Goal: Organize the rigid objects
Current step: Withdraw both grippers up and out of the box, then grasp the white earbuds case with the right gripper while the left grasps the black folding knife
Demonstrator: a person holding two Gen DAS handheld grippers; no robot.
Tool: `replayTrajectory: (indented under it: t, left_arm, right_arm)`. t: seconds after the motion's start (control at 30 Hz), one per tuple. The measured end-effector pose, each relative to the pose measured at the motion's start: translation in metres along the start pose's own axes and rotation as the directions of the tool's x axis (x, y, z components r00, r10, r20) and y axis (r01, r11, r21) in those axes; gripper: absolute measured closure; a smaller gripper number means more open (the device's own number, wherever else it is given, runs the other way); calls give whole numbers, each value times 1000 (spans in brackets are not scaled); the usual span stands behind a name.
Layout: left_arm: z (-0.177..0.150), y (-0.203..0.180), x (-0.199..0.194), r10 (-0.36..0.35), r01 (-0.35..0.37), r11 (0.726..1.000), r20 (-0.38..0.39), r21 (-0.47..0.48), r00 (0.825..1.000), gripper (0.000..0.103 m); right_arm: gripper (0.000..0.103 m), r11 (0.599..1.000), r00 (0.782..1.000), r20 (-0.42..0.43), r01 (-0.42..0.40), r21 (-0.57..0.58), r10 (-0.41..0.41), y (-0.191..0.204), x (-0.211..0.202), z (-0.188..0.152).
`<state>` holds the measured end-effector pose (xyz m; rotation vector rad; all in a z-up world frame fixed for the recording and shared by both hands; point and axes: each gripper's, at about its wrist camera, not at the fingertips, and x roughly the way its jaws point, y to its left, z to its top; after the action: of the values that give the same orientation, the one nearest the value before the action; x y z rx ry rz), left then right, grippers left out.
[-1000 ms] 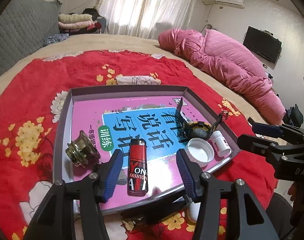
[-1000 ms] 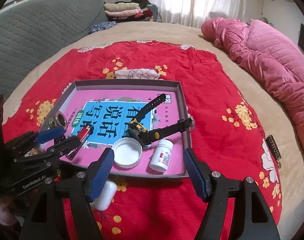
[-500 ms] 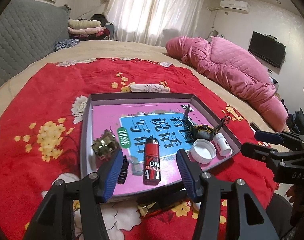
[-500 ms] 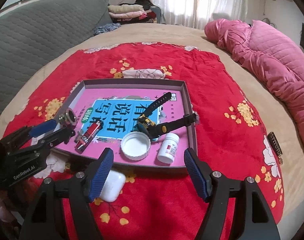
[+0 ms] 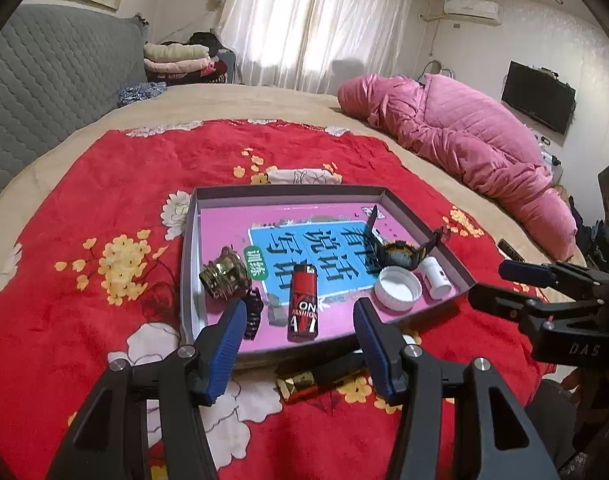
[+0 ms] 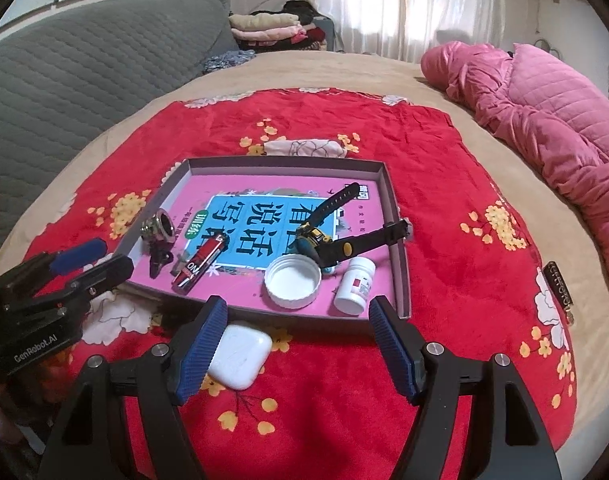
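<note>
A shallow grey tray lies on the red blanket with a pink book as its floor. In it are a red lighter, a black and yellow watch, a white cap, a white pill bottle, a brass fitting and a black clip. A black and gold tube lies on the blanket just before the tray's near edge. A white earbud case sits beside my right gripper's left finger. My left gripper hangs open and empty over the near edge. The right gripper is open and empty too.
The red flowered blanket covers a beige bed. A pink quilt is heaped at the far right. A grey padded headboard and folded clothes stand at the back left. A dark strap-like strip lies near the blanket's right edge.
Both grippers have drawn back and up from the tray, so it looks smaller and farther. The black and gold tube and the earbud case show more fully. The jaws stay as wide as before.
</note>
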<state>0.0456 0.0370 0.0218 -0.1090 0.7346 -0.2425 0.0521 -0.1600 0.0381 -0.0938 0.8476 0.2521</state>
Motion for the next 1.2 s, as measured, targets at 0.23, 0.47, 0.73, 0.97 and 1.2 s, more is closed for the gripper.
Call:
replayTrajectory:
  t: [0.23, 0.47, 0.73, 0.97, 1.2]
  left_arm:
    - [-8, -4, -4, 6, -6, 1000, -34, 6, 999, 48]
    - [-17, -5, -9, 12, -11, 1000, -60, 17, 998, 48]
    - [-27, -6, -11, 13, -10, 999, -102, 33, 995, 48]
    - [-34, -13, 1, -7, 16, 998, -147, 62, 989, 48]
    - [-39, -16, 23, -29, 44, 996, -174, 80, 984, 48]
  right_arm:
    - [28, 1000, 1000, -12, -11, -2, 11, -2, -2, -9]
    - [28, 1000, 999, -40, -22, -15, 22, 0, 1, -22]
    - [28, 998, 996, -74, -58, -31, 56, 13, 7, -36]
    - [28, 996, 992, -112, -71, -54, 65, 24, 20, -52]
    - [28, 993, 988, -138, -85, -80, 73, 32, 36, -63]
